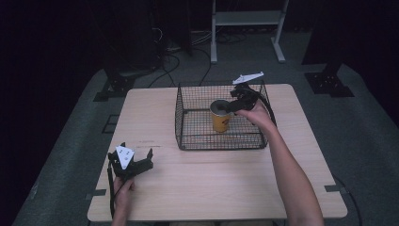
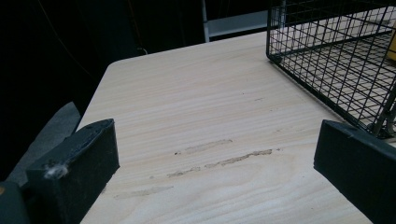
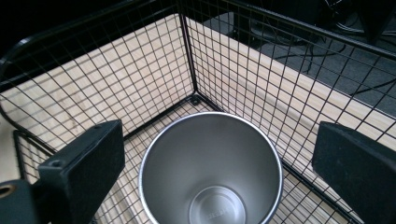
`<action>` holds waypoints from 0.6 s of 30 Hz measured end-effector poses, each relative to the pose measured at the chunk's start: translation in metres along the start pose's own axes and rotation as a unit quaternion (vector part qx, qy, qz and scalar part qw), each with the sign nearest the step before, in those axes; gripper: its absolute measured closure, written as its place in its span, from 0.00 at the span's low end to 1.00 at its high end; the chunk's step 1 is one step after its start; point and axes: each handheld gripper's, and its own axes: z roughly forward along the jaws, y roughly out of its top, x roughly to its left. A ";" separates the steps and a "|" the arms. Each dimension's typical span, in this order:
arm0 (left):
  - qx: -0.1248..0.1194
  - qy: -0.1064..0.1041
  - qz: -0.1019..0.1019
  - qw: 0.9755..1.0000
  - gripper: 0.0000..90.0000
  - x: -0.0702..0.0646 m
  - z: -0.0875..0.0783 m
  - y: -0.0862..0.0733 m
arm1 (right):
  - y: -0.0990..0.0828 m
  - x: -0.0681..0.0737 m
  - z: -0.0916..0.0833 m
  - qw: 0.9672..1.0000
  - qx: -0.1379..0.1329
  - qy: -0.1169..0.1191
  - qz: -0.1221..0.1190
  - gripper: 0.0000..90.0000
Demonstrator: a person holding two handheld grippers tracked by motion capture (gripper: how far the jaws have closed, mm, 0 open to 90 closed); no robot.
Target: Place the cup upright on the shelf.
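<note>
Our right tongs hang spread wide above the cup, which stands upright inside the wire basket on the desk; our left tongs rest apart near the desk's front-left corner

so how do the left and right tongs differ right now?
Left tongs sit low over bare table near its front left corner; right tongs are raised over the wire basket. Left tongs have nothing between the jaws; right tongs straddle the yellow cup, apparently without touching it. Both are open.
</note>
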 end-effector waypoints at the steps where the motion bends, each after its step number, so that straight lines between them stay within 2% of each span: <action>1: 0.000 0.000 0.000 1.000 0.00 0.000 0.000 0.000 | 0.000 0.001 -0.001 1.000 -0.001 0.001 0.002 0.02; 6: 0.000 -0.002 0.002 1.000 0.00 0.000 -0.001 0.000 | 0.001 0.005 -0.007 1.000 0.001 0.002 -0.001 0.02; 18: 0.000 0.000 0.006 1.000 0.00 -0.001 -0.001 0.000 | 0.001 0.019 -0.035 1.000 -0.010 0.002 -0.007 0.03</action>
